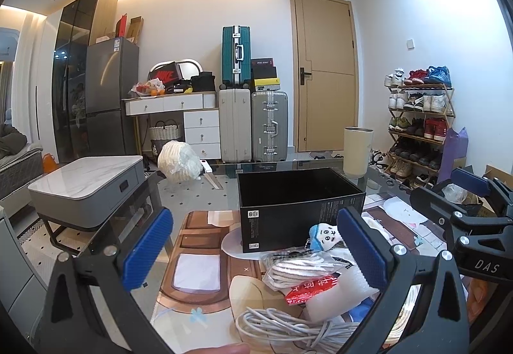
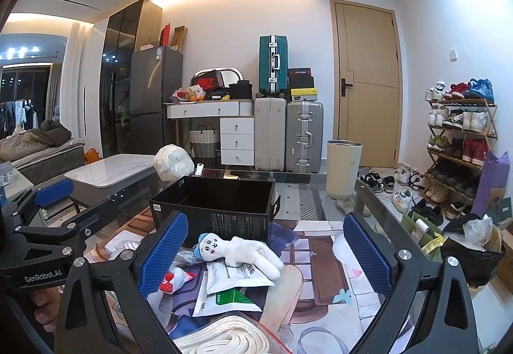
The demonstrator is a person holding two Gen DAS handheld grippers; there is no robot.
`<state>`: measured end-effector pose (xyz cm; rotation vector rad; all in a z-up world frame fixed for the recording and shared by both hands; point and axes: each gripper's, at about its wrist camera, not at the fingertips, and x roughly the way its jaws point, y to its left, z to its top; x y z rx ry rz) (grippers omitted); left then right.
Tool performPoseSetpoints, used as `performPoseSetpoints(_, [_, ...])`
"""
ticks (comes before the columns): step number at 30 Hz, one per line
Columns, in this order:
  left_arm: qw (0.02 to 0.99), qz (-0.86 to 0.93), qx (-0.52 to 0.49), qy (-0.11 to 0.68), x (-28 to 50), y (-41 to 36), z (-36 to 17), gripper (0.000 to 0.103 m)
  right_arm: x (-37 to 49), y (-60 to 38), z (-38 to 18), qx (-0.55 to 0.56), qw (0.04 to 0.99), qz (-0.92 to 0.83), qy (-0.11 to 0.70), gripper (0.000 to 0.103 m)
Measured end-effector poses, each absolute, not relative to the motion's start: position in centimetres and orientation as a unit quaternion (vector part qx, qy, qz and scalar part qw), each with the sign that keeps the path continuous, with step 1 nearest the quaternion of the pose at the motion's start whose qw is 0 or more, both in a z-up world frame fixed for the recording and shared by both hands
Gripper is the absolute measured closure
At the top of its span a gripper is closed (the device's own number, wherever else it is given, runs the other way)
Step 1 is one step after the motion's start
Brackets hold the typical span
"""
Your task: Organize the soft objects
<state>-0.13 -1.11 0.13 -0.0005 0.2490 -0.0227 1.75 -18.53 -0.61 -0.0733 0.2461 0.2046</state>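
Observation:
A black open box point(image 1: 301, 209) point(image 2: 218, 209) stands on the printed mat point(image 1: 198, 242). In front of it lies a white plush toy with a blue cap point(image 1: 323, 235) point(image 2: 237, 253), on a heap of soft things: a bagged white cord point(image 1: 298, 267), a red packet point(image 1: 311, 290) point(image 2: 173, 280), white foam wrap point(image 1: 340, 290), flat white packets point(image 2: 234, 283) and coiled white rope point(image 1: 288, 328) point(image 2: 224, 338). My left gripper point(image 1: 255, 250) point(image 2: 67, 209) hovers open over the heap's left side. My right gripper point(image 2: 266, 254) point(image 1: 449, 190) is open above the plush, holding nothing.
A cream cylinder bin point(image 1: 357, 152) point(image 2: 343, 168) stands beyond the glass table's far right corner. A white wrapped bundle point(image 1: 179, 161) sits at the far left edge. A low grey table point(image 1: 86, 184), suitcases point(image 1: 253, 126) and a shoe rack point(image 2: 461, 145) surround the table.

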Motion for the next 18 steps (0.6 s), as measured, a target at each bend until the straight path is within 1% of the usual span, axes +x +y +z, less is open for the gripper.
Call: performPoseSetpoints(18, [0.992,-0.007,-0.003,0.126,-0.12,-0.83,0.14,0.000,1.63,-18.66,-0.54,-0.038,0.987,0.100,0.122,0.002])
